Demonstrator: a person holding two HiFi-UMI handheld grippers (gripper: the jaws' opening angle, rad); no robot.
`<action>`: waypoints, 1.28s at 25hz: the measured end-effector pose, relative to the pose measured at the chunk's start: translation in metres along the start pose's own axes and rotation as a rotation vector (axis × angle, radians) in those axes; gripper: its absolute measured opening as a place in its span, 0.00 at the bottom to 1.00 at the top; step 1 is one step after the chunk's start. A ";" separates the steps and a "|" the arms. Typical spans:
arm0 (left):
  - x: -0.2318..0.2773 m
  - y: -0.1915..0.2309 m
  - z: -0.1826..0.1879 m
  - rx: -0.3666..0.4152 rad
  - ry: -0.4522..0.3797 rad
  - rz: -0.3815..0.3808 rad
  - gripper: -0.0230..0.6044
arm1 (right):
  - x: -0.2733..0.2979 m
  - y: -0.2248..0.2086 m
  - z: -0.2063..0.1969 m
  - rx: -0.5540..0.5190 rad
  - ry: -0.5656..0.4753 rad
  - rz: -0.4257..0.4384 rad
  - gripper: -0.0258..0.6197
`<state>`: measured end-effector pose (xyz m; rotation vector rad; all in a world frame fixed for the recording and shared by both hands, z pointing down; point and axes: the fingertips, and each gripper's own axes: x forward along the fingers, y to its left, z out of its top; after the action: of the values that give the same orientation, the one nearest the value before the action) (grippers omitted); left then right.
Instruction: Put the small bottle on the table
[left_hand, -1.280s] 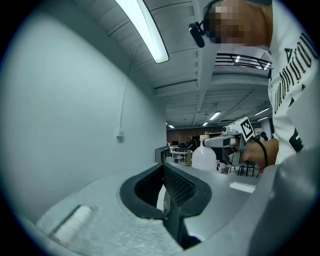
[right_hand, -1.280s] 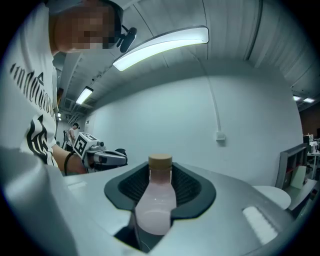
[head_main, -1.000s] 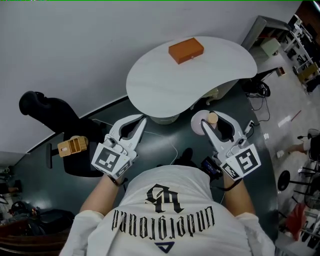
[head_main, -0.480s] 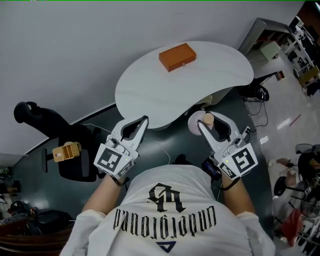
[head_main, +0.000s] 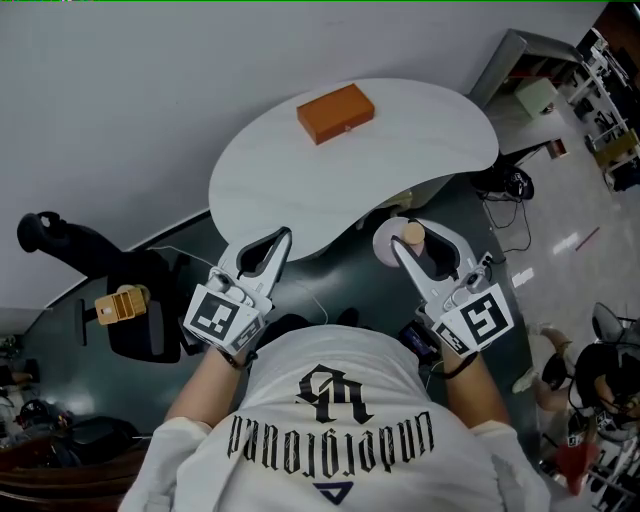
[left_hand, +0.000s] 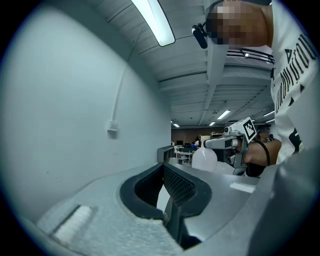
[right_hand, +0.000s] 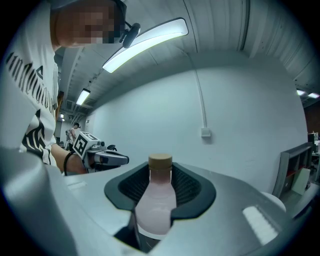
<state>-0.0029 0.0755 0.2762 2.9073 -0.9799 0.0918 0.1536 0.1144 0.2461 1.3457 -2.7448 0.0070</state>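
A small white bottle with a tan cap stands upright between the jaws of my right gripper, which is shut on it just off the near right edge of the white rounded table. In the right gripper view the bottle fills the gap between the dark pads. My left gripper hovers at the table's near left edge, jaws together with nothing in them. The left gripper view shows the right gripper with the bottle off to the side.
An orange box lies on the far part of the table. A black chair and a dark stool bearing a tan object stand at the left. Cables and desks are at the right, and a person at the lower right.
The table and orange box have slid left and nearer in the head view as the person steps up. Both grippers keep their pose, and the bottle stays in the right one.
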 end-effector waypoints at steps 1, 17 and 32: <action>0.003 -0.001 0.000 -0.001 0.003 -0.001 0.05 | 0.000 -0.003 -0.001 0.004 0.001 -0.003 0.25; 0.042 0.040 0.004 0.008 0.006 -0.074 0.05 | 0.040 -0.033 -0.011 0.018 0.023 -0.056 0.25; 0.036 0.141 0.005 0.020 0.009 -0.156 0.05 | 0.136 -0.038 -0.005 0.022 0.027 -0.148 0.25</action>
<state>-0.0593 -0.0584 0.2808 2.9861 -0.7514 0.1056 0.1009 -0.0158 0.2603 1.5388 -2.6242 0.0455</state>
